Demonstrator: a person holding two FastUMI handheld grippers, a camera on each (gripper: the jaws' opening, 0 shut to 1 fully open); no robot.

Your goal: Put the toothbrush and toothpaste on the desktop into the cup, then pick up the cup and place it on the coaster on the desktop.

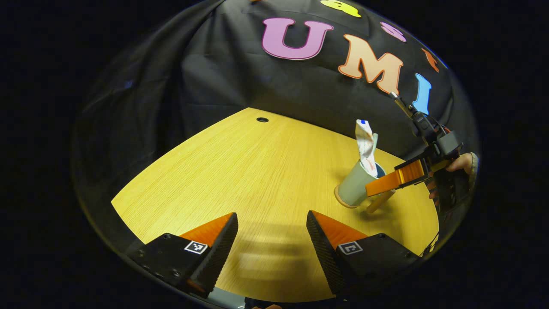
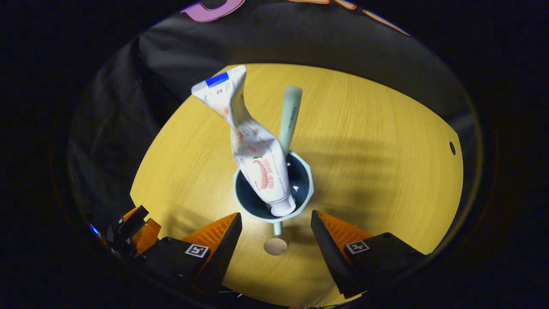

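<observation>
Pale cup (image 2: 273, 189) ahead between fingers (image 2: 223, 240)

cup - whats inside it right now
The cup holds the toothpaste, cap end down, and the toothbrush, both leaning out over the rim. The toothbrush's lower end and the cup's bottom are covered by the tube.

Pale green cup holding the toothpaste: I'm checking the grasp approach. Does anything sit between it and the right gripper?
Nothing visible. The right gripper is open, its fingers flanking the handle of the pale green cup, over bare yellow wooden tabletop.
</observation>
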